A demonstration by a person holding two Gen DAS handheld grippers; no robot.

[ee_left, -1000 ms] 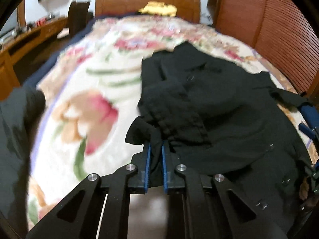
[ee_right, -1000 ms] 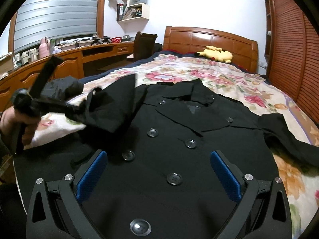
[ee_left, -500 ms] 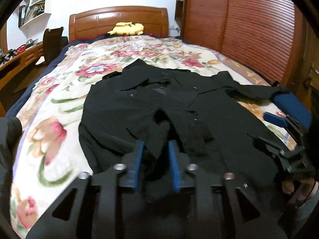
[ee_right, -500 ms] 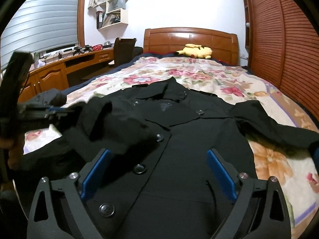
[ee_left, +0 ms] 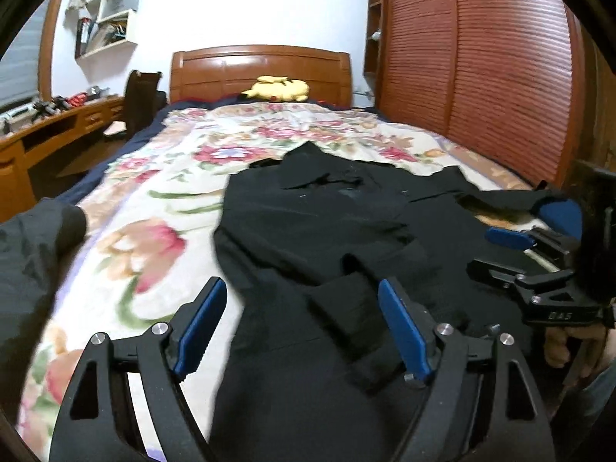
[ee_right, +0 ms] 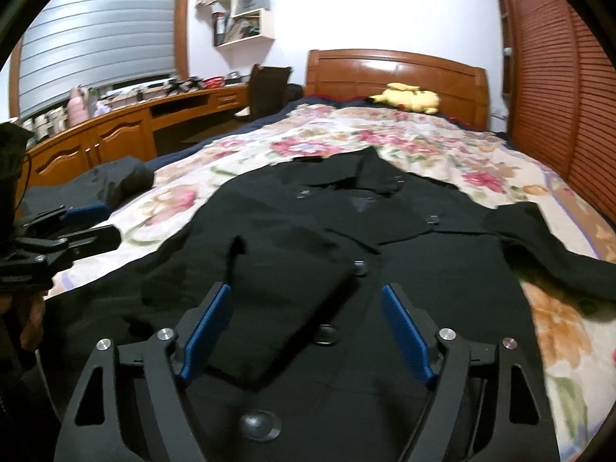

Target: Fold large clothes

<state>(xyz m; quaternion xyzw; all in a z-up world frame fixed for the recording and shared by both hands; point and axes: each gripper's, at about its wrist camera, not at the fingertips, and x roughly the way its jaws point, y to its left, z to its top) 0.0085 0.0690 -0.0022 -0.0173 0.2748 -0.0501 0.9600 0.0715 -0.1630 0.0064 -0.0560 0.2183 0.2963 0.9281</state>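
Left hand-held gripper (ee_left: 300, 323): jaws opening, sleeve (ee_left: 346, 308) released, now lying folded across black coat (ee_left: 315, 223) on bed (ee_left: 161, 200). Right hand-held gripper (ee_right: 308, 331): wide, closing, empty. Other sleeve (ee_right: 546, 246) unfolded.

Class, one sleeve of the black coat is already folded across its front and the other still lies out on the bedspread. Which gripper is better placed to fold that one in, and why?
Probably the right gripper. The unfolded sleeve lies on its side of the coat; the left gripper, jaws opening, sits over the folded sleeve across the coat.
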